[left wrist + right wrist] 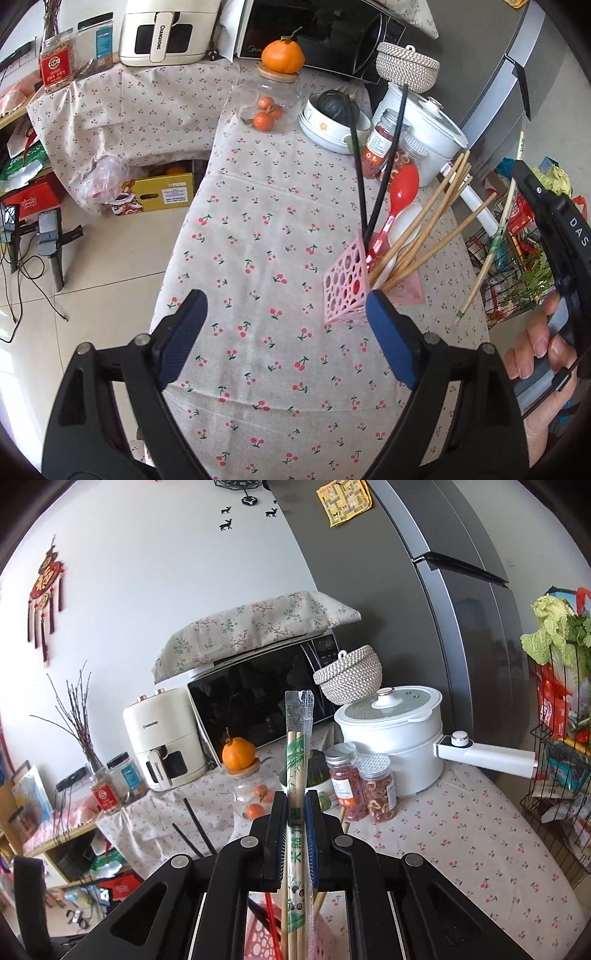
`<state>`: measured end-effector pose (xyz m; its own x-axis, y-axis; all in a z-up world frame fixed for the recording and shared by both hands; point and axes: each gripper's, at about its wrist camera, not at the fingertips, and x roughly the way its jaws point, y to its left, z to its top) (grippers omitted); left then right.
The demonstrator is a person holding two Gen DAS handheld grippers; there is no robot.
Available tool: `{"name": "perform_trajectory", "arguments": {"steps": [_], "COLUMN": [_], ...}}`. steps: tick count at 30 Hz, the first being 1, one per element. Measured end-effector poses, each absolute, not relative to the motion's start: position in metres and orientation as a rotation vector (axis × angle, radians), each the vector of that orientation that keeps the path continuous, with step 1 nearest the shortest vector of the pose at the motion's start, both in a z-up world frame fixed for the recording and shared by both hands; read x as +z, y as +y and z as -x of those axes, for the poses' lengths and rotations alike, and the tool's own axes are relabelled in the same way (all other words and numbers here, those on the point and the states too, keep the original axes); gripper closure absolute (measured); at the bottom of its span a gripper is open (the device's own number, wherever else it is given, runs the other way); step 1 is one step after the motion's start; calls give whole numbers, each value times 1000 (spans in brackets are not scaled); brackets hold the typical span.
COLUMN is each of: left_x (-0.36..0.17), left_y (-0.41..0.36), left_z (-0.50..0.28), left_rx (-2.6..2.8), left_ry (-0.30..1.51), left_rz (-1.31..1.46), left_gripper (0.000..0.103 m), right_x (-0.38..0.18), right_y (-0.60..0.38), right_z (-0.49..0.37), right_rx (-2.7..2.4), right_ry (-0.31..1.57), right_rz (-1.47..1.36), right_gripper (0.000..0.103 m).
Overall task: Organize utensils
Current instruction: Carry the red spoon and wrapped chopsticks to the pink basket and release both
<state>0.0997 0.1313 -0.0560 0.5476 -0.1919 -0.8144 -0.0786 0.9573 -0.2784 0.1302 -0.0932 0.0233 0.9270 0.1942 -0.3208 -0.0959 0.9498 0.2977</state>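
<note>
Our right claw is clamped on wrapped chopsticks above the pink holder (already crowded). Our left claw gapes empty just near it. A skewed drop could jam the pair or tip the holder off the surface.

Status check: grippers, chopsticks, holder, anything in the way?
Left gripper open, empty. Right gripper shut on wrapped chopsticks, above the pink holder. Holder crowded: red spoon, bare chopsticks.
</note>
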Motion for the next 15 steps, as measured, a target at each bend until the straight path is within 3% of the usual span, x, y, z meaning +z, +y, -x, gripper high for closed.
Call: {"name": "perform_trajectory", "arguments": {"steps": [15], "left_x": [-73], "left_y": [164], "left_z": [-103], "left_rx": [-30], "left_ry": [1084], "left_rz": [381], "left_gripper": [15], "right_x": [-8], "right_y": [-35], "right_z": [-138], "right_rx": [9], "right_ry": [134], "right_rz": [-168], "right_gripper": [93]}}
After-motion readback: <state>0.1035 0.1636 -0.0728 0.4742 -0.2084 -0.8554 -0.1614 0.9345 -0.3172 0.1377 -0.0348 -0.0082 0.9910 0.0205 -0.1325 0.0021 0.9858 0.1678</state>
